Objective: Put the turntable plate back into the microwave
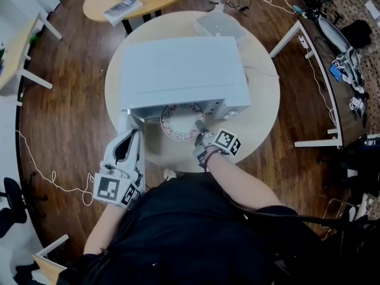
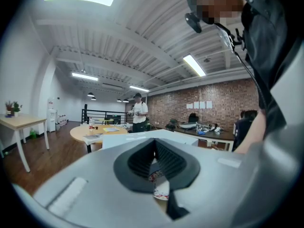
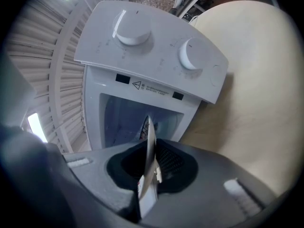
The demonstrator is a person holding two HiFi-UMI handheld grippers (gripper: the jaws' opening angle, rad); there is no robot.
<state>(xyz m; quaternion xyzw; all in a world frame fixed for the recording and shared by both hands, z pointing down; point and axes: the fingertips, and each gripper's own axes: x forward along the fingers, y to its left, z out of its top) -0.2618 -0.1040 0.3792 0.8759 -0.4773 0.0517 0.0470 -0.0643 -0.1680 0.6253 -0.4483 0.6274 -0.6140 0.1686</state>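
The right forearm [image 1: 237, 180] reaches forward from the body toward the open front of the microwave [image 1: 184, 70]. The right gripper [image 1: 200, 128] points into the opening and slightly down. It is rolled onto its side, so in the right gripper view the control panel with its two knobs [image 3: 133, 32] appears above the cavity. Its jaws pinch the near rim of the turntable plate [image 1: 180, 120], which shows edge-on between the pads in that view.

The left arm is held back, close to the body. The left gripper [image 1: 132, 135] is at the left front corner of the microwave, pointing forward and about level, apart from the plate. Its jaws are pressed together with nothing between them.

The plate is round, so it has no long axis. It lies roughly flat with its patterned face up. The far part is inside the mouth of the cavity, and the near part juts out over the round counter [image 1: 261, 100]. The edge opposite the right gripper's jaws leads into the microwave.
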